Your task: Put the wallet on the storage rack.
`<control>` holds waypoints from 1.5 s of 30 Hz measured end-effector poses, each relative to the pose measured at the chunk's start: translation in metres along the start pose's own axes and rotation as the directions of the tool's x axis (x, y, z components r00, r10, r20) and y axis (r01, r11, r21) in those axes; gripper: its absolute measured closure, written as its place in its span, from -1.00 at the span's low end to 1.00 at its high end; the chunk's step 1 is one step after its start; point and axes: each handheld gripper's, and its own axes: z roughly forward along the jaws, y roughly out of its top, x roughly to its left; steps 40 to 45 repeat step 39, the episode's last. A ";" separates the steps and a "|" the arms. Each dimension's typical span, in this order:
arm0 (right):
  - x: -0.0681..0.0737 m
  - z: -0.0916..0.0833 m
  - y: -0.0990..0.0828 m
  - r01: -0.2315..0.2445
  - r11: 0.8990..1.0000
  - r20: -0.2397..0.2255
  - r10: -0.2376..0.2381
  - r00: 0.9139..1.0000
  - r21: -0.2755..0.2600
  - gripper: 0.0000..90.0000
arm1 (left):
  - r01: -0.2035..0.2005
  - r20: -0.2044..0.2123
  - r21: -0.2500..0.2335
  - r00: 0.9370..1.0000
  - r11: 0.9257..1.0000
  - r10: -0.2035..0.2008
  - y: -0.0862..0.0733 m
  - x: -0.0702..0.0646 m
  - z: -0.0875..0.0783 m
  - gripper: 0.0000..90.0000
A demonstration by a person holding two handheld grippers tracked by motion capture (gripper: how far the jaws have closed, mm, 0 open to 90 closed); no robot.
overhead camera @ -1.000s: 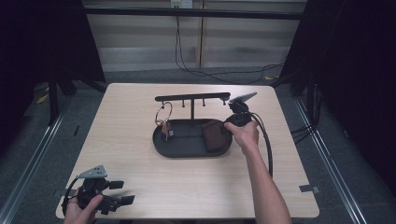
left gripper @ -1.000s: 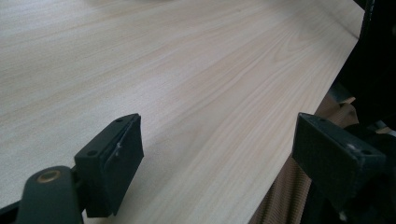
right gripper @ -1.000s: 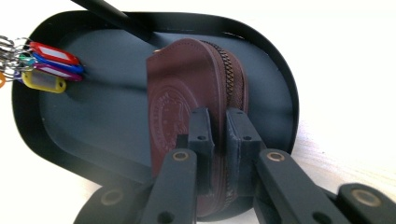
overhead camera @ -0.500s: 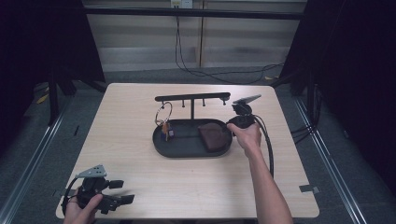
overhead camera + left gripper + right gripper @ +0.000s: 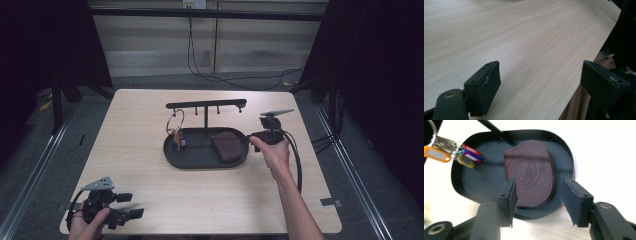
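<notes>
The brown leather wallet (image 5: 228, 148) lies flat in the right end of the black oval tray (image 5: 172, 150), and that is the change that matters: half a second ago my right gripper (image 5: 254, 138) sat over the tray's right end with its jaws closed, and now its jaws have just been opening and stand apart with nothing between them, pulled back past the tray's right rim. In the right gripper view the wallet (image 5: 531, 172) rests beyond the spread jaws, untouched, so I judge the drop into the tray done. A bunch of keys (image 5: 176, 140) with coloured tags hangs from the rack (image 5: 206, 105) at the tray's left end, well apart from the wallet. My left gripper (image 5: 131, 206) rests at the near left corner of the desk (image 5: 150, 195), jaws spread on nothing, close to the desk's front edge. The near half of the desk is bare, so I have free room to draw the right hand back toward me.
</notes>
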 end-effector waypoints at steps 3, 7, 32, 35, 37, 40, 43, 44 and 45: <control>0.002 -0.004 -0.007 0.013 1.000 -0.017 -0.013 1.000 -0.012 -0.12 | 0.003 -0.003 -0.004 1.000 1.000 -0.003 0.000 0.001 -0.001 -0.64; 0.006 -0.010 -0.018 0.065 0.997 0.000 -0.065 0.998 -0.032 -0.17 | 0.015 -0.014 -0.013 1.000 1.000 -0.015 -0.001 0.002 -0.002 -0.64; 0.000 -0.043 -0.126 0.179 0.970 0.065 -0.171 0.983 -0.163 -0.31 | 0.042 -0.010 -0.044 0.999 0.998 -0.042 -0.002 0.002 -0.004 -0.64; -0.005 -0.045 -0.139 0.192 0.962 0.085 -0.178 0.980 -0.193 -0.33 | 0.032 -0.011 -0.042 0.999 0.999 -0.032 -0.001 0.001 -0.004 -0.64; -0.009 -0.043 -0.146 0.180 0.965 0.105 -0.162 0.981 -0.191 -0.35 | 0.028 -0.008 -0.044 1.000 0.999 -0.029 -0.001 0.001 -0.005 -0.64; -0.015 -0.041 -0.150 0.160 0.970 0.128 -0.138 0.982 -0.183 -0.37 | 0.026 -0.009 -0.050 1.000 0.998 -0.026 -0.001 0.002 -0.006 -0.64; -0.015 -0.041 -0.150 0.160 0.970 0.128 -0.138 0.982 -0.183 -0.37 | 0.026 -0.009 -0.050 1.000 0.998 -0.026 -0.001 0.002 -0.006 -0.64; -0.015 -0.041 -0.150 0.160 0.970 0.128 -0.138 0.982 -0.183 -0.37 | 0.026 -0.009 -0.050 1.000 0.998 -0.026 -0.001 0.002 -0.006 -0.64; -0.015 -0.041 -0.150 0.160 0.970 0.128 -0.138 0.982 -0.183 -0.37 | 0.026 -0.009 -0.050 1.000 0.998 -0.026 -0.001 0.002 -0.006 -0.64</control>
